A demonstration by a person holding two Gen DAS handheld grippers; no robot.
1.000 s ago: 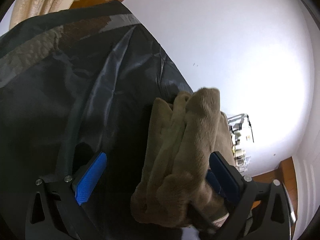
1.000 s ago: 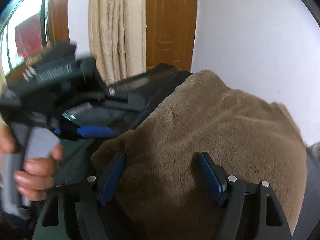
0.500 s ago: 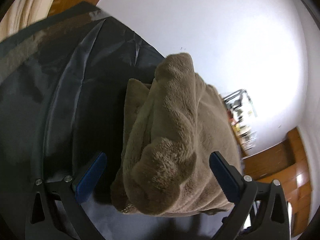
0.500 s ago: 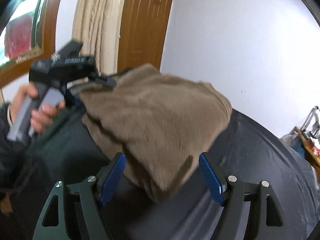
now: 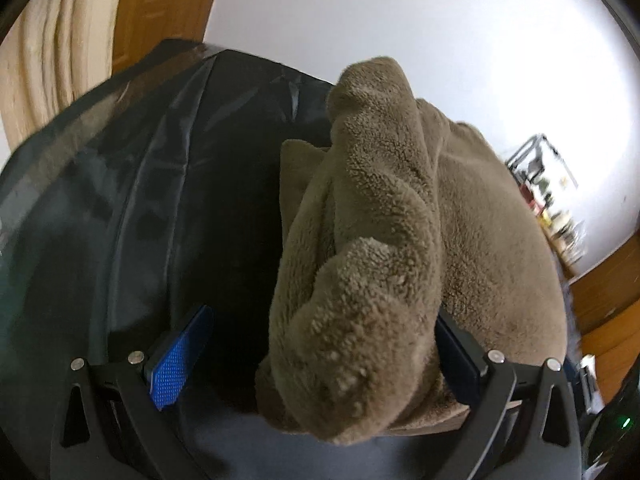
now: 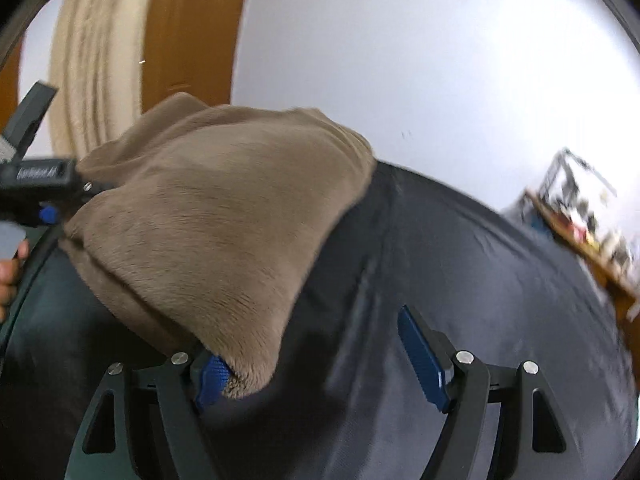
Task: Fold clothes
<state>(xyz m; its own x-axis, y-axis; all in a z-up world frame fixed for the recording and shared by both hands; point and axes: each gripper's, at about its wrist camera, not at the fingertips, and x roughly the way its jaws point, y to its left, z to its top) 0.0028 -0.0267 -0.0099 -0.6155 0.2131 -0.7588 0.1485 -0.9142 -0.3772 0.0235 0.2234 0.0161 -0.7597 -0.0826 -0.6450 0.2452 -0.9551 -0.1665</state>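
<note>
A folded brown fleece garment (image 5: 392, 248) lies in a thick bundle on the black cloth-covered surface (image 5: 132, 208). My left gripper (image 5: 320, 316) is open, its fingers wide apart around the near end of the bundle; the fleece presses on the right finger (image 5: 456, 354) and hides its tip. In the right wrist view the garment (image 6: 224, 216) sits to the left, its corner draped over the left finger (image 6: 210, 378) of my open right gripper (image 6: 308, 344). Only black cloth lies between the right gripper's fingers. The left gripper's body (image 6: 36, 188) shows at the garment's far left side.
The person's hand (image 6: 8, 280) holds the left gripper's handle at the left edge. Behind are a white wall (image 6: 400, 60), a wooden door (image 6: 188, 32) and cream curtains (image 6: 92, 60). A cluttered shelf (image 6: 576, 220) stands at the far right.
The right gripper has drawn back and shifted right, so the garment went from between its fingers to its left side. The left gripper stays open at the bundle's end, now closer.
</note>
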